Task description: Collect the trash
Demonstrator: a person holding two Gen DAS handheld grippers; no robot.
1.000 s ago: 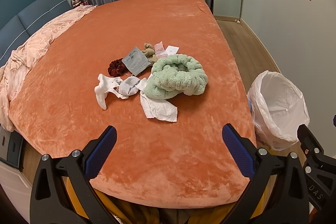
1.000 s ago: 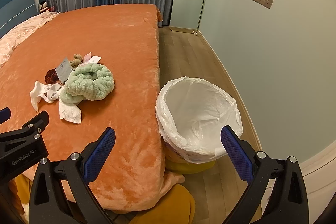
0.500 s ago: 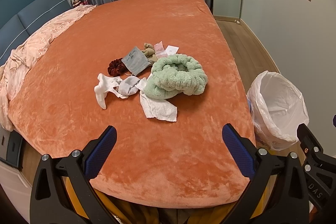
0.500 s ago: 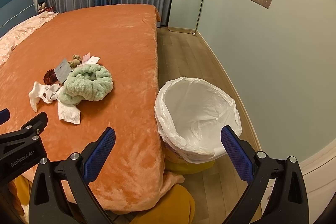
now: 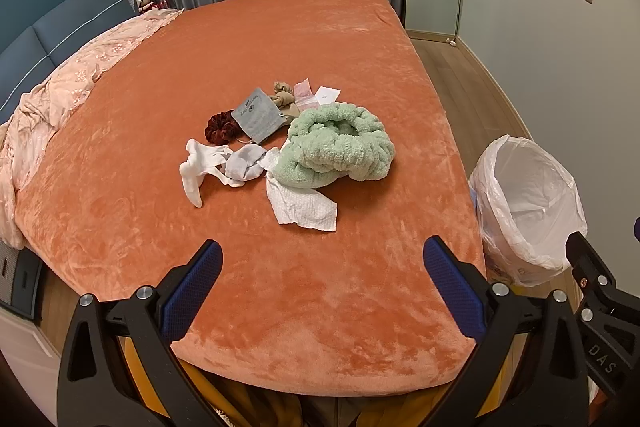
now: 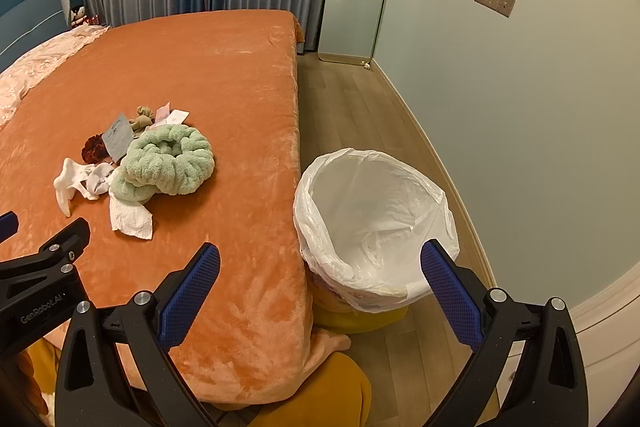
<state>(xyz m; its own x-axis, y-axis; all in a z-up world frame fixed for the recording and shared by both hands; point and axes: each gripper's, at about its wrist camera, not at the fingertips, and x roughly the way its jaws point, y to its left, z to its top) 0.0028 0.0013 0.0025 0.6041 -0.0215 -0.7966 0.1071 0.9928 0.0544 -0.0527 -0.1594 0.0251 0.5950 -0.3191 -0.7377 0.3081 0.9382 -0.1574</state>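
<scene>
pouch (image 5: 257, 115) print illegible, tissue (image 5: 304, 205) tucked under towel (image 5: 340, 147) – partly hidden

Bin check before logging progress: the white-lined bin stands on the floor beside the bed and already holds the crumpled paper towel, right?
Not quite. The bin does stand on the floor beside the bed, but the right wrist view shows only its liner inside. The paper towel lies on the bed.

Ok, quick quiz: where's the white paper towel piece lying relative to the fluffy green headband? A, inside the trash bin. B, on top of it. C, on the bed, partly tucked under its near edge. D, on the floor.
C: the crumpled paper towel lies on the orange bed, its far end tucked under the green headband.
</scene>
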